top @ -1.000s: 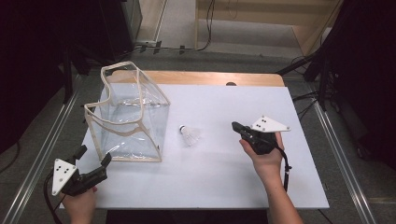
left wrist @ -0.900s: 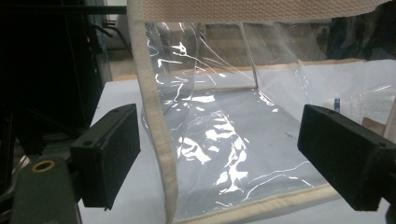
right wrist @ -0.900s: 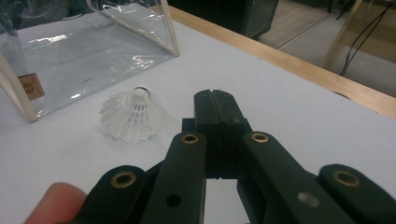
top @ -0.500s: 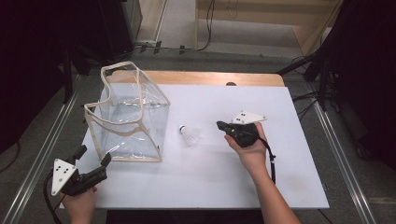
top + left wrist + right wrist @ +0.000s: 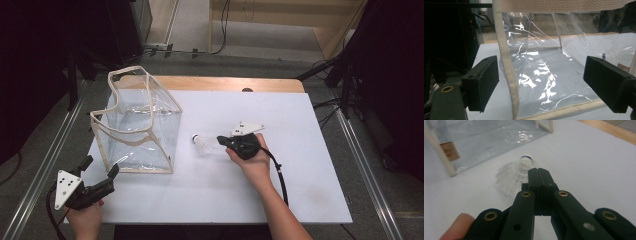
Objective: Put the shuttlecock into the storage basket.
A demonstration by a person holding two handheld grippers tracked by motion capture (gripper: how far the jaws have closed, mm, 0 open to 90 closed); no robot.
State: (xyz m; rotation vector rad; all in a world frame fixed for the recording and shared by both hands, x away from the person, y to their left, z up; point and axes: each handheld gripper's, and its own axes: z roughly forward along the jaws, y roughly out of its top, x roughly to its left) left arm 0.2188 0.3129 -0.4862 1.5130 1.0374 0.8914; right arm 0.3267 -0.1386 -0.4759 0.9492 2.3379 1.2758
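Observation:
A white shuttlecock (image 5: 202,145) with a blue-ringed cork lies on its side on the white table top (image 5: 300,165), right of a clear plastic bag (image 5: 135,125) with beige trim. My right gripper (image 5: 221,140) is shut with nothing in it. Its tip sits just right of the feathers. In the right gripper view the closed jaws (image 5: 539,173) point at the shuttlecock (image 5: 511,178), right up against its skirt. My left gripper (image 5: 100,166) stands open at the table's front left, facing the bag's near corner. In the left gripper view that gripper (image 5: 541,85) frames the bag's seam (image 5: 506,62).
The bag (image 5: 486,137) stands upright and open at the top, and carries a small brown label. A bare wooden strip (image 5: 225,84) runs along the table's far edge. Metal rails (image 5: 365,165) flank the table. A cable (image 5: 280,175) trails from the right gripper.
My right gripper has moved left and down across the table, up to the shuttlecock, jaws staying shut. The left gripper, the bag and the shuttlecock have not moved.

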